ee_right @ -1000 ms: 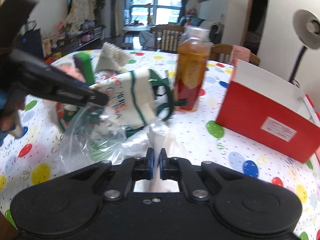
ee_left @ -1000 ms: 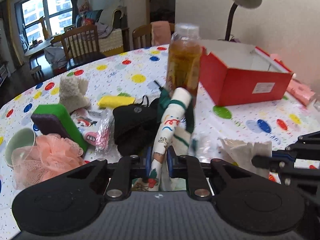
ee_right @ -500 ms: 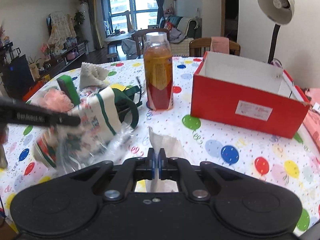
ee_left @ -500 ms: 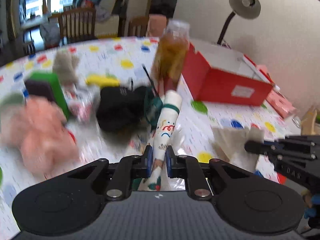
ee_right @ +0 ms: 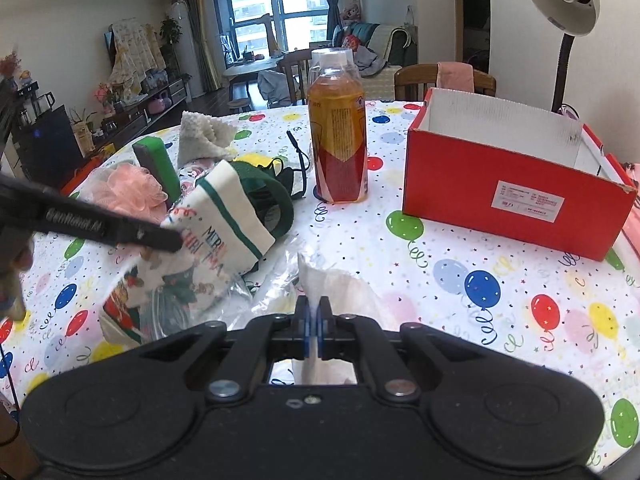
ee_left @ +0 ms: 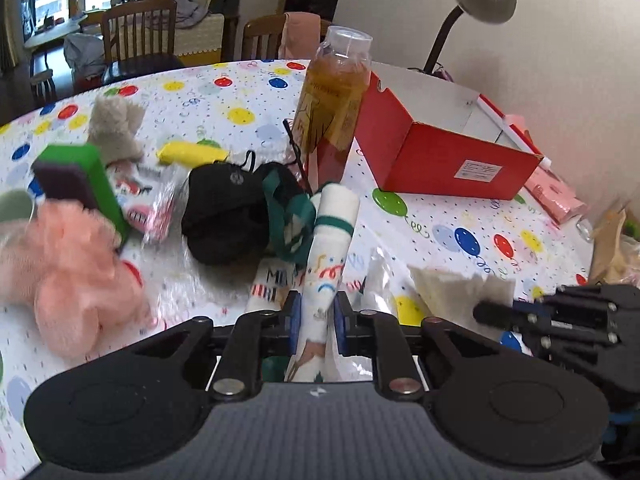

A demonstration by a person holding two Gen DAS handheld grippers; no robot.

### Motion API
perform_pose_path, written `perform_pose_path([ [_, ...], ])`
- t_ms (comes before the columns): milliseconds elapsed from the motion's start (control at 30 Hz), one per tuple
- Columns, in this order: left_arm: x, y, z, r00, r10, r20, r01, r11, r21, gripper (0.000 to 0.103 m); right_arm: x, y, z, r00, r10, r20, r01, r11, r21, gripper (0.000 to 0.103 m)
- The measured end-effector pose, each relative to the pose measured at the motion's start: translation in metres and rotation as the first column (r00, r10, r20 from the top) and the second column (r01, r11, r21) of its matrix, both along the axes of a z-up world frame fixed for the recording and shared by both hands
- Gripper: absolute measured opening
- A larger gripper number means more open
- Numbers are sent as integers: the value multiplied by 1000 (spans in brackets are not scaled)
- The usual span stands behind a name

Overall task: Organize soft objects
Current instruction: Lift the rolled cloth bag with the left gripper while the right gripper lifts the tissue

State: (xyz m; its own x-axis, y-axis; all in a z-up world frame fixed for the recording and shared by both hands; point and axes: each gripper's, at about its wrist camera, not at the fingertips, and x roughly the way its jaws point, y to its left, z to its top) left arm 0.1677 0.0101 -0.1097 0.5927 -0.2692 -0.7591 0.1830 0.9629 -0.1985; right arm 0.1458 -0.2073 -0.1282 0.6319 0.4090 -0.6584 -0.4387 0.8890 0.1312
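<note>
Left gripper (ee_left: 315, 316) is clamped on the printed Christmas sock (ee_left: 326, 264), blue pads pinching its rolled body, and those jaws have just eased a touch wider with the sock between them. Right gripper (ee_right: 313, 326) is pinched tight on the white plastic bag (ee_right: 332, 284), the bag's edge caught between its pads. Taking the red box (ee_right: 516, 188) as our marker: the sock sits well to its left, lifted at an angle, green-striped cuff pointing towards the tea bottle (ee_right: 338, 132), which stands just left of the box. Beyond the sock from the box lie a black pouch (ee_left: 228, 212), a green sponge (ee_left: 84, 180) and a pink bath puff (ee_left: 72, 280), all on the balloon-print tablecloth (ee_right: 500, 292)
</note>
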Motion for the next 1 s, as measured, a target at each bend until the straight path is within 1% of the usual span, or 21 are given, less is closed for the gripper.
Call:
perform_pose_path([
  [100,9,-6,-2,999,-40,-21,40,999,-5,20,1,0,-2,1000,3,-10,-3,1000,0,2],
  [200,15,-9,-4,999,-40,-36,40,999,-8,22,1,1,-4,1000,6,-18,-6,1000,2,2],
  [267,20,-10,-3,999,-45,-32,44,999,-17,22,1,1,-5,1000,5,-23,-5,1000,3,2],
  [333,24,-12,-1,999,-43,-24,42,999,-19,26,3,0,-5,1000,4,-27,-4,1000,5,2],
  [433,32,-14,2,999,-41,-28,40,998,-48,32,3,1,-6,1000,9,-29,-9,1000,5,2],
  [467,32,-14,2,999,-45,-28,43,997,-58,36,4,1,-6,1000,10,-30,-10,1000,4,3],
  [533,27,-13,2,999,-49,-11,48,996,-76,72,4,1,-6,999,10,-33,-10,1000,5,3],
  [633,16,-12,0,999,-53,11,54,995,-81,73,4,0,-6,999,11,-36,-10,1000,6,3],
  [667,13,-12,-1,998,-56,16,57,996,-67,73,4,0,-6,999,10,-36,-9,1000,7,3],
  [733,13,-13,-1,999,-25,26,26,1000,-14,73,5,-1,-6,999,7,-38,-6,1000,6,3],
  [767,14,-11,-1,999,-2,33,2,1000,1,73,6,-1,-6,999,7,-39,-7,1000,6,3],
  [867,23,-6,5,998,40,46,-40,999,-4,73,6,1,-6,999,12,-38,-12,1000,4,3],
  [900,27,-8,7,998,47,41,-48,999,5,73,6,2,-5,999,16,-38,-16,1000,3,3],
  [933,31,-10,9,998,46,35,-47,999,16,73,5,3,-6,999,20,-40,-20,1000,1,3],
  [1000,36,-18,11,999,15,34,-15,1000,20,73,5,4,-7,999,24,-45,-24,1000,-1,3],
])
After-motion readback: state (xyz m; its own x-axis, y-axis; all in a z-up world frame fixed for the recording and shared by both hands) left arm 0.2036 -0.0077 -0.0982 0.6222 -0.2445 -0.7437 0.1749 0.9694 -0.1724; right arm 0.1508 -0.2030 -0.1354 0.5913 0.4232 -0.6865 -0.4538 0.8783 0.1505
